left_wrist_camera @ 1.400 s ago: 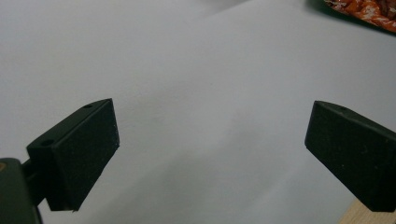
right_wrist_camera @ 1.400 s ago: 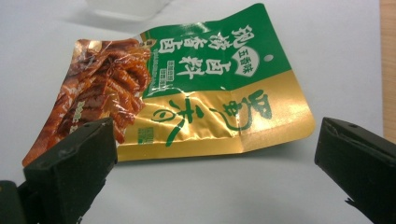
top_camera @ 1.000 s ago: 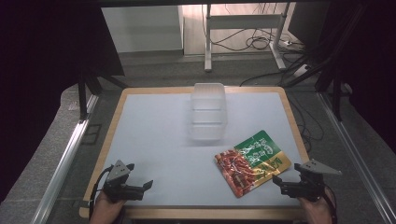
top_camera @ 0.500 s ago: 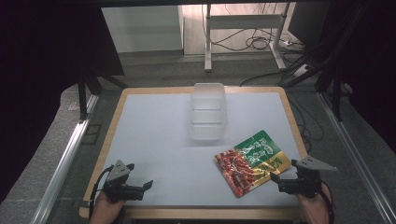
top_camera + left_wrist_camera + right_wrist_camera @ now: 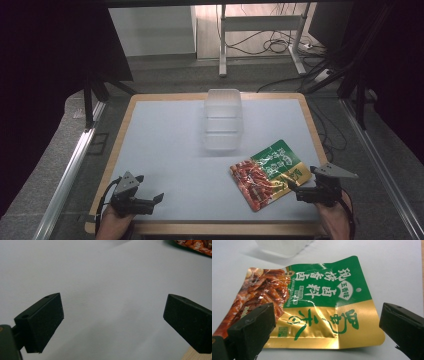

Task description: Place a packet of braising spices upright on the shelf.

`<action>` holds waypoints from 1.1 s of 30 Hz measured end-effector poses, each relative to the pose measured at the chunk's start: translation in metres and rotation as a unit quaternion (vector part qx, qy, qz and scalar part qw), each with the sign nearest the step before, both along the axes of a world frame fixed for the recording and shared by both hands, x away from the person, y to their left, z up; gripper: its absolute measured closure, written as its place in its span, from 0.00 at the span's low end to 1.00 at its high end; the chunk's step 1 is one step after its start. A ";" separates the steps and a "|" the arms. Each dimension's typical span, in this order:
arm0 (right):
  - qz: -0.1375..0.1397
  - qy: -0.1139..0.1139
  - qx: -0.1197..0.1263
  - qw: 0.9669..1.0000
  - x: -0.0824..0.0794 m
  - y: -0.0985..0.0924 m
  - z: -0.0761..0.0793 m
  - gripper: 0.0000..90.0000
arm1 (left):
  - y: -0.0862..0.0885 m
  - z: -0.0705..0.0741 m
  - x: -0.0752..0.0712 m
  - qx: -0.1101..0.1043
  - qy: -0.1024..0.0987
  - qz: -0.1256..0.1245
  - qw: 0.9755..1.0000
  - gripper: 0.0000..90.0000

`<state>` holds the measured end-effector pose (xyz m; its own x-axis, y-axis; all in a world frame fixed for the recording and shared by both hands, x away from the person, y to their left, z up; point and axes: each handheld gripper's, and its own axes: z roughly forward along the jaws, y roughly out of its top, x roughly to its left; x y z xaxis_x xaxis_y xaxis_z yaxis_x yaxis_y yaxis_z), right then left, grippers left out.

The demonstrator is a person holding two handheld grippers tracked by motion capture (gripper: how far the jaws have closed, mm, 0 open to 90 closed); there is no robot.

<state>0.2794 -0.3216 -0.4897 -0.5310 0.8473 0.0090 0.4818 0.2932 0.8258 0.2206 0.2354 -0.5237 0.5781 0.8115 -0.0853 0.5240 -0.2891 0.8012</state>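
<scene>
I am looking down on a pale table (image 5: 165, 150) with a wooden edge, set in a dim room with cables on the floor behind it and dark curtains at the sides. A clear plastic box (image 5: 222, 119) stands toward the far middle of the table, open at the top and, as far as I can tell, with nothing in it. The snack packet (image 5: 269, 174), green and gold with a red picture of the food, lies flat on the near right part of the table, apart from the box and nearer to me than it.

My right tool (image 5: 294, 186) sits at the near right edge, pointed at the packet's gold end. In the right gripper view its jaws stand wide apart, one on each side of the packet (image 5: 322, 307), with nothing between them yet; I cannot tell from here whether the tips touch the foil. My left tool (image 5: 159, 199) rests low at the near left, well apart from everything, its jaws spread over bare table (image 5: 112, 290).

As I judge it, the work has barely begun: the packet is not gripped and not lifted. The approach looks about done. What is left is closing on the packet's edge, raising it, and, I would guess, carrying it across to the box.
</scene>
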 end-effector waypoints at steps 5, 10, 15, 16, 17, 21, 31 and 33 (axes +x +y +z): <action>-0.004 0.002 -0.005 1.000 0.007 0.003 -0.002 0.01 | 0.000 0.000 0.000 0.002 0.000 0.000 1.000 0.03; -0.009 0.005 -0.002 1.000 0.012 0.004 -0.003 0.02 | -0.001 0.000 0.000 0.003 0.000 -0.001 1.000 0.03; -0.017 0.007 -0.005 1.000 0.019 0.003 -0.005 0.03 | -0.001 0.000 0.000 0.002 0.000 -0.002 1.000 0.03; -0.017 0.009 -0.005 1.000 0.021 0.004 -0.006 0.03 | -0.001 0.000 0.000 0.002 0.000 -0.001 1.000 0.03; -0.018 0.010 -0.004 1.000 0.022 0.004 -0.006 0.03 | 0.000 0.000 0.000 0.002 0.001 -0.001 1.000 0.03; -0.016 0.010 -0.012 1.000 0.026 0.007 -0.007 0.03 | 0.000 0.000 0.000 0.002 0.001 -0.001 1.000 0.03; -0.009 0.016 -0.022 1.000 0.043 0.007 -0.010 0.03 | -0.001 0.000 0.001 0.002 0.001 -0.002 1.000 0.03; -0.011 0.018 -0.022 1.000 0.045 0.007 -0.010 0.02 | -0.001 0.000 0.001 0.002 0.001 -0.002 1.000 0.03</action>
<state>0.3245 -0.3149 -0.4997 -0.5117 0.8591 -0.0088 0.5182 0.3168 0.7945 0.2211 0.2348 -0.5239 0.5805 0.8100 -0.0835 0.5252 -0.2941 0.7985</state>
